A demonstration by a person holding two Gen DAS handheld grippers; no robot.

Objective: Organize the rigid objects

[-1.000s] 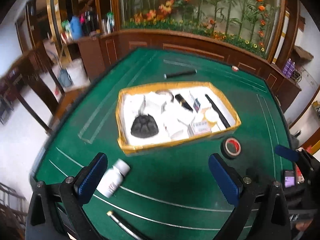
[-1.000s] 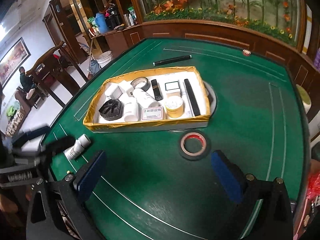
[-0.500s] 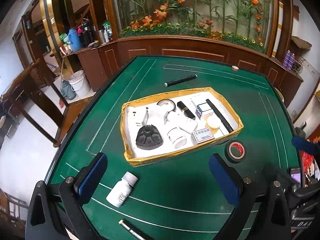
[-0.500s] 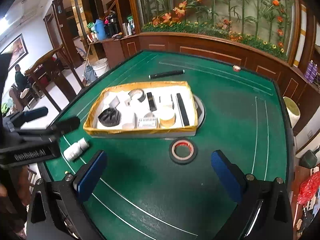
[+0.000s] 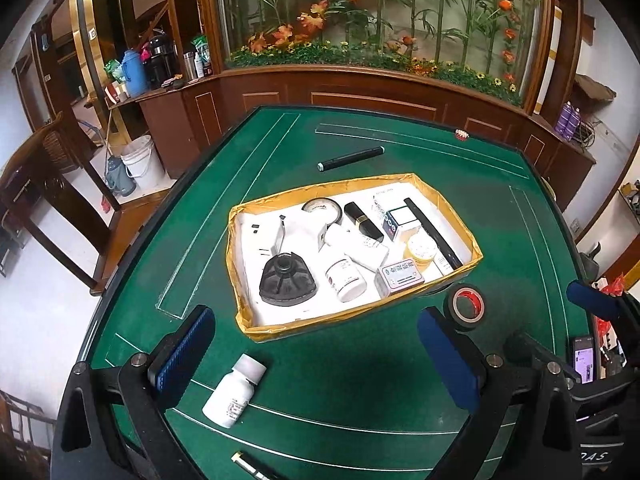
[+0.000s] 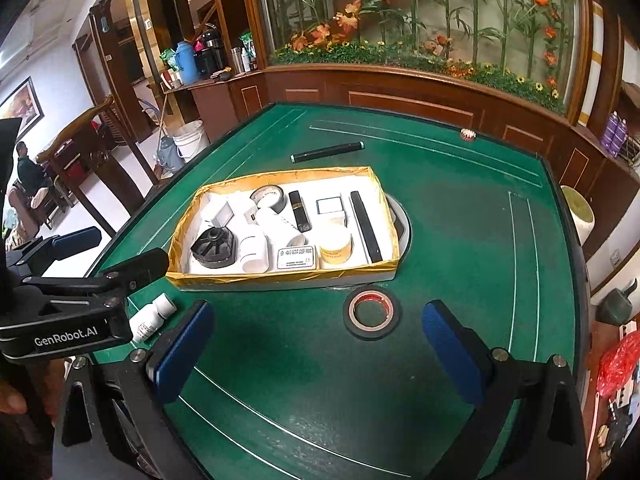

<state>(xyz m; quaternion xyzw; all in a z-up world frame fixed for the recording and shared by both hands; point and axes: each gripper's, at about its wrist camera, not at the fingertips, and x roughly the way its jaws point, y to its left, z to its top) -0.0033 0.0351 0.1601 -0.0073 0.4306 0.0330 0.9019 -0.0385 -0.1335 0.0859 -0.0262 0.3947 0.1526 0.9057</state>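
Note:
A gold-rimmed white tray [image 5: 464, 224] [image 6: 182, 248] on the green table holds several bottles, boxes and a black cap. A white bottle [image 5: 234, 390] [image 6: 152, 317] lies loose on the felt in front of it, near my left gripper [image 5: 316, 354], which is open and empty. A black tape roll with a red core [image 5: 466, 306] [image 6: 371, 312] lies before the tray, just beyond my right gripper [image 6: 318, 346], which is open and empty. A black pen [image 5: 350, 158] [image 6: 327, 151] lies behind the tray.
A metal-tipped pen [image 5: 252, 466] lies at the table's near edge. A small red-and-white object [image 5: 461, 134] sits at the far edge. The left gripper's body [image 6: 68, 304] shows at left in the right wrist view. Wooden chairs and a counter stand left of the table.
Both grippers have pulled back and risen, so the tray, bottle and tape roll look farther away and the view has steadied. Both jaws stay open.

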